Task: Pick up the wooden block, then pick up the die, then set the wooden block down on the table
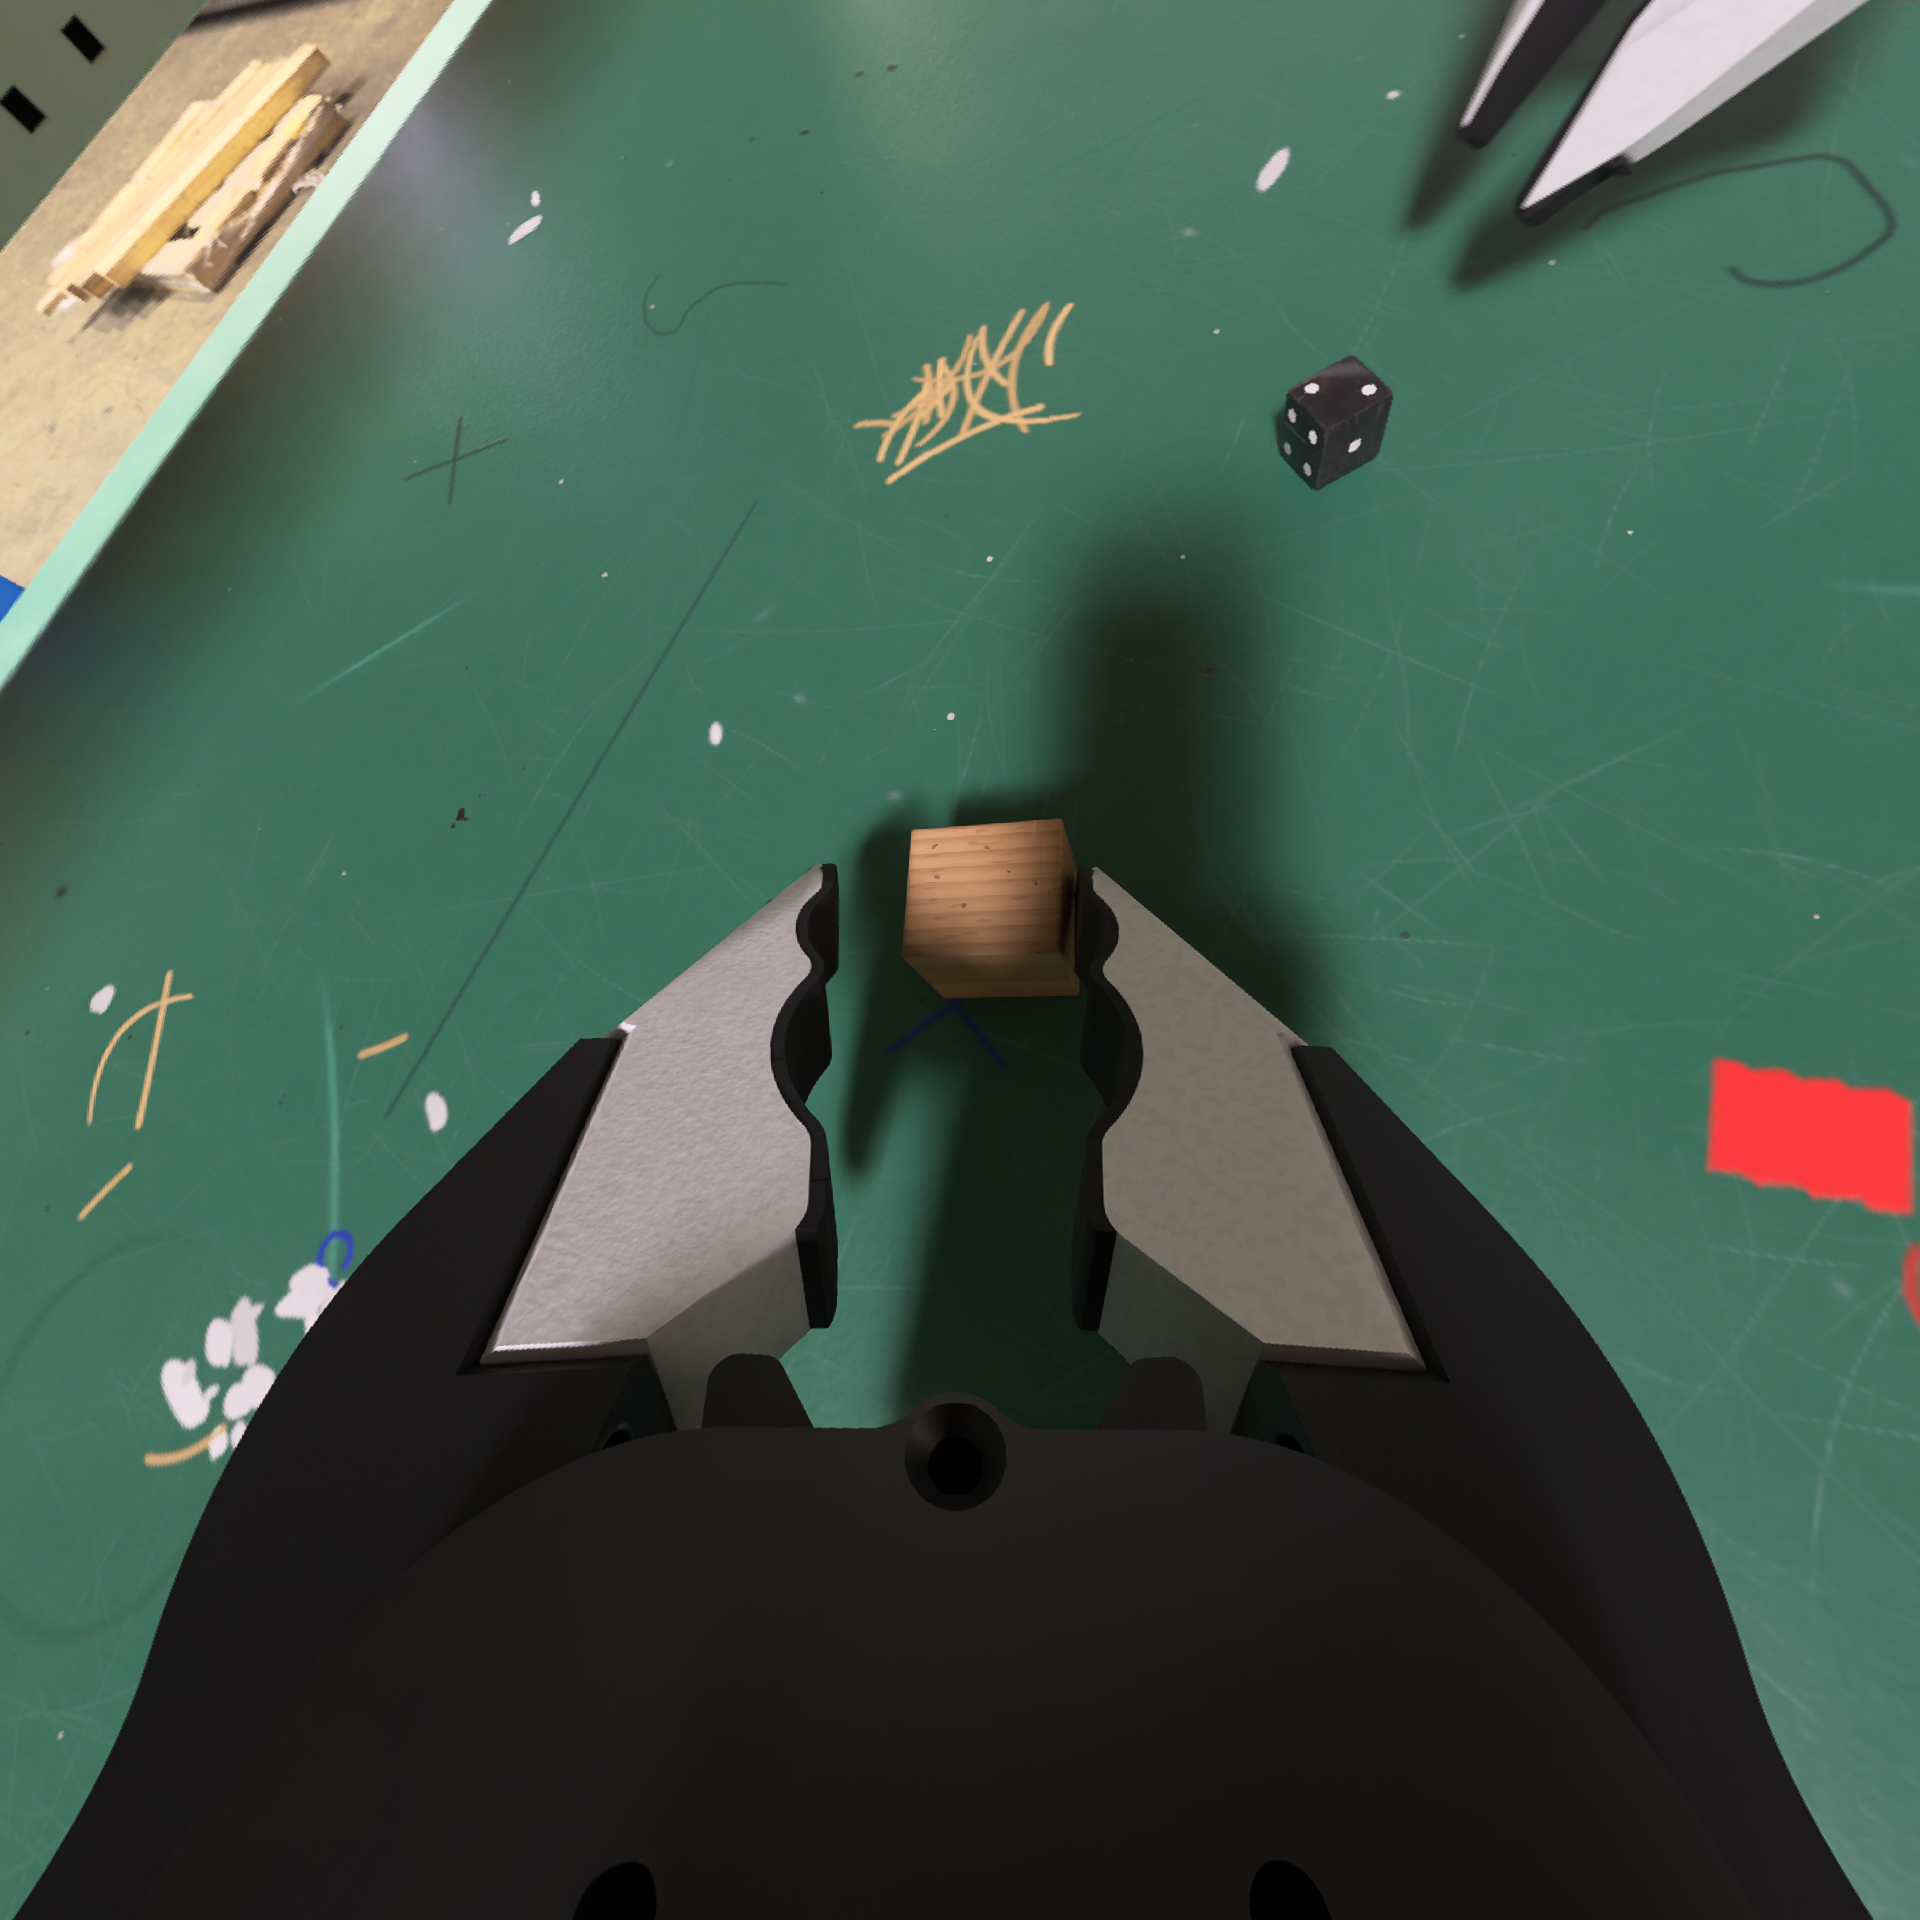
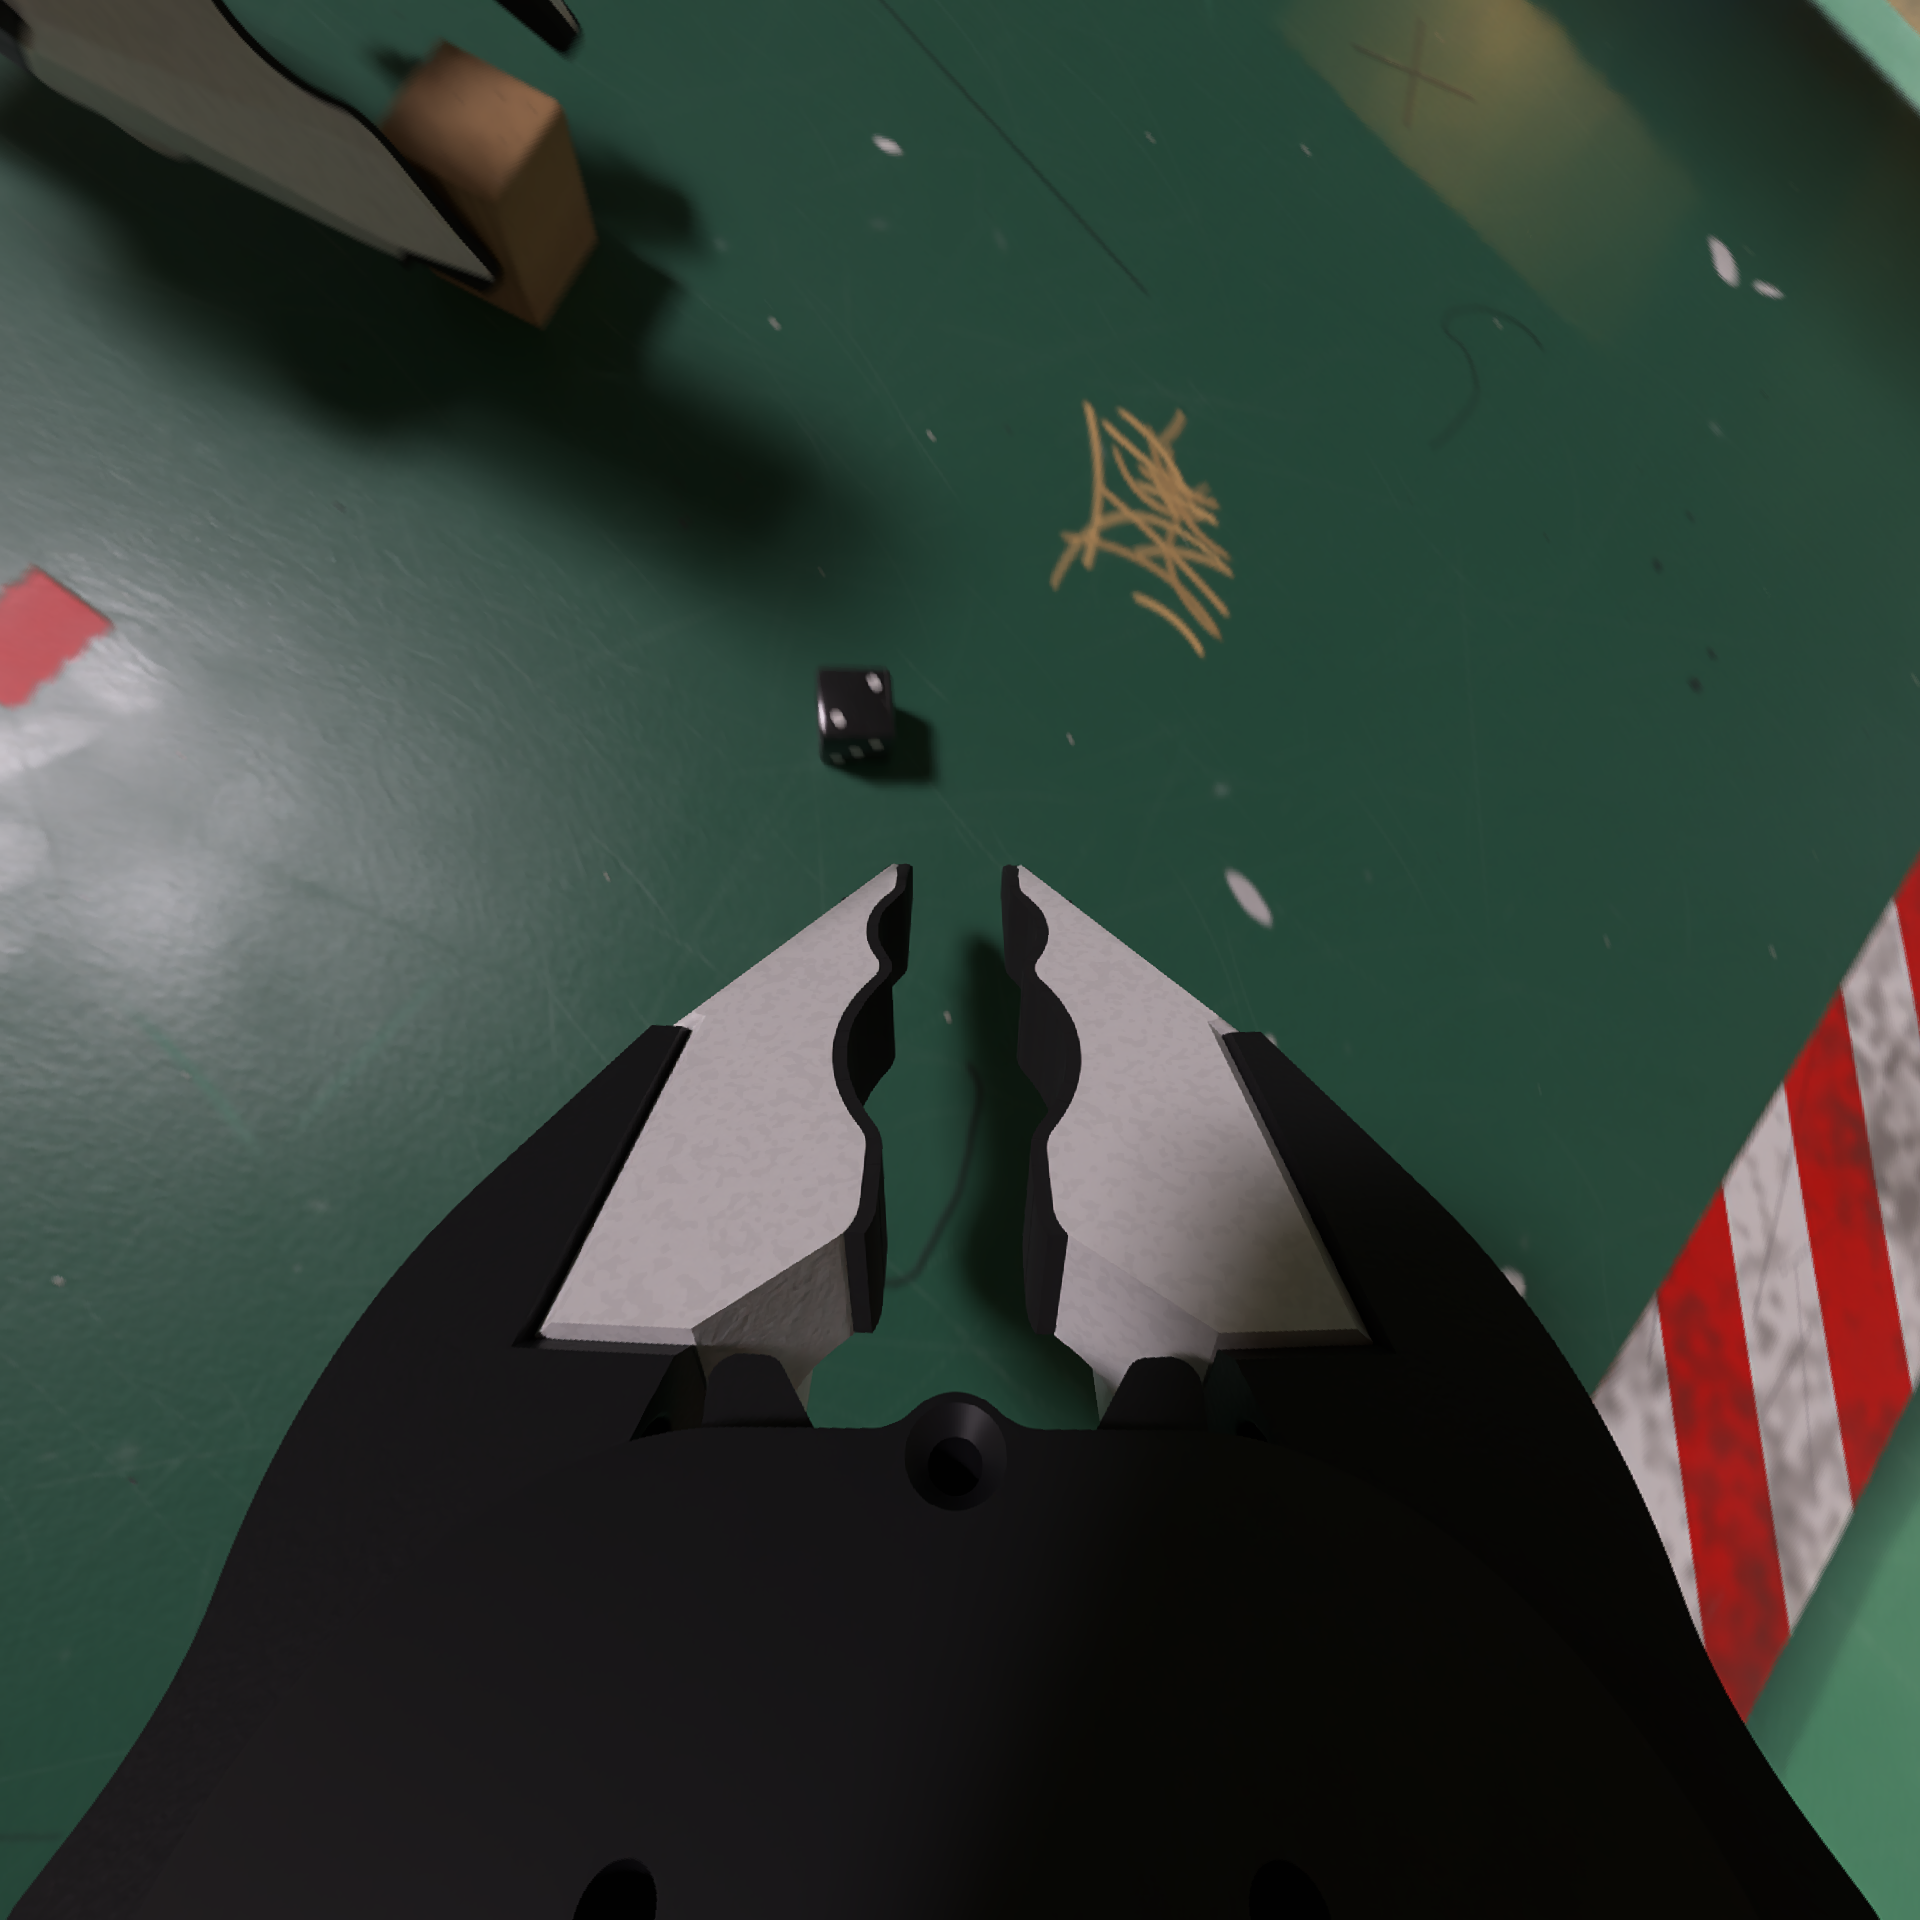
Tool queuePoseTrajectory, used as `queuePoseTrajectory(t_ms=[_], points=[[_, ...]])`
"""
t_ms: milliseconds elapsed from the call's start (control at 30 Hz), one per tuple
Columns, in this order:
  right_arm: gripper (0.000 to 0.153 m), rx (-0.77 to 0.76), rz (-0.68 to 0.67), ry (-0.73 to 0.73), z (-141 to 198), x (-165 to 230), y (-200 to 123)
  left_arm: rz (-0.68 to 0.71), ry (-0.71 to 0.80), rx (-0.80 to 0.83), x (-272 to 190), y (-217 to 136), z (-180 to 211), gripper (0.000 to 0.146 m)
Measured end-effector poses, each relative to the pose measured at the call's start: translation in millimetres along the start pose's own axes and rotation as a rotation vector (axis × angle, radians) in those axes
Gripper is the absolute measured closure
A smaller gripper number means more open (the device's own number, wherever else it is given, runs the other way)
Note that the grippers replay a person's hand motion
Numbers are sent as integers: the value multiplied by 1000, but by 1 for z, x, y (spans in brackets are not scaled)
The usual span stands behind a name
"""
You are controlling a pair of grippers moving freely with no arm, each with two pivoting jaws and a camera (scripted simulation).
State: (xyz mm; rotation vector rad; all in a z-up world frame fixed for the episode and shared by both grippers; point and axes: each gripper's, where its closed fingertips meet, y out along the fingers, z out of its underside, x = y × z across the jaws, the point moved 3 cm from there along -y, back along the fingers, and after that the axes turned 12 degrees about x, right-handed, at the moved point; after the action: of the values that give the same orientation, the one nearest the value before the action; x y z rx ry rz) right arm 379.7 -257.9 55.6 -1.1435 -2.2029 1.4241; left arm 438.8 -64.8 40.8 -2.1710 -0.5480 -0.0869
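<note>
The wooden block is a small tan cube on the green table. My left gripper is open with its tips on either side of the block. The right finger touches the block and a small gap shows at the left finger. The block also shows in the right wrist view, partly behind a finger of the left gripper. The black die with white pips lies apart on the table. In the right wrist view the die lies just ahead and slightly left of my right gripper, which is narrowly open and empty.
The right gripper's fingers show at the top right of the left wrist view. A red patch and a yellow scribble mark the table. The table's pale edge runs at the far left, with stacked wood beyond. Red-and-white striped tape lies right.
</note>
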Motion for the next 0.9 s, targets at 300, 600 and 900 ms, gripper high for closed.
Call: queuePoseTrajectory(t_ms=[300, 600, 900], points=[[121, 97, -193, -50, -28, 15, 33, 21, 41, 23, -5, 3, 1, 112], [133, 42, -135, -90, -39, 14, 30, 25, 12, 16, -1, 2, 1, 112], [134, -62, -237, -62, -60, 22, 22, 21, -71, -3, 17, -5, 9, 112]])
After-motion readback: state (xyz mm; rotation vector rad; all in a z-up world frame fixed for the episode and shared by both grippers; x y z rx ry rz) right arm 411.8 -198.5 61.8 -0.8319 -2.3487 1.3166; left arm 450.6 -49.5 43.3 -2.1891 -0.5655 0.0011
